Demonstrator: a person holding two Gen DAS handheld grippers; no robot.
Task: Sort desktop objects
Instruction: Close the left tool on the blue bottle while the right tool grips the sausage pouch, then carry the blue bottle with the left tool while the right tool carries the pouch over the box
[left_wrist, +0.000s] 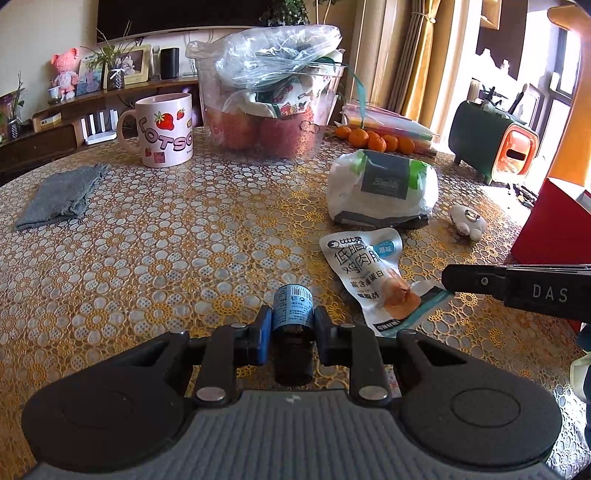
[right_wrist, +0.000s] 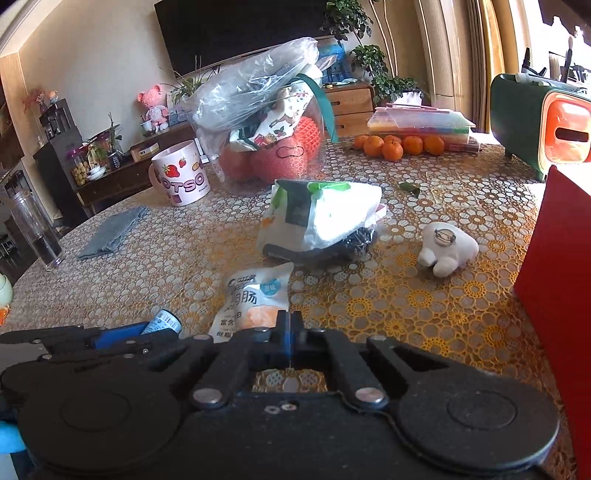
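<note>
Near pouch (left_wrist: 364, 275) on counter (left_wrist: 166, 240): left gripper (left_wrist: 291, 325) clamps small bottle (left_wrist: 291, 308), label end poking past fingertips. Right gripper (right_wrist: 290, 332) fully closed, pinching pouch's near edge. Risks: thin film slips free on lift; round bottle twists out.

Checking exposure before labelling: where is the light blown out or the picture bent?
Left wrist view: window at the right is washed out, table edge bows. Right wrist view: sunlight glares on the white bag, red box leans.
</note>
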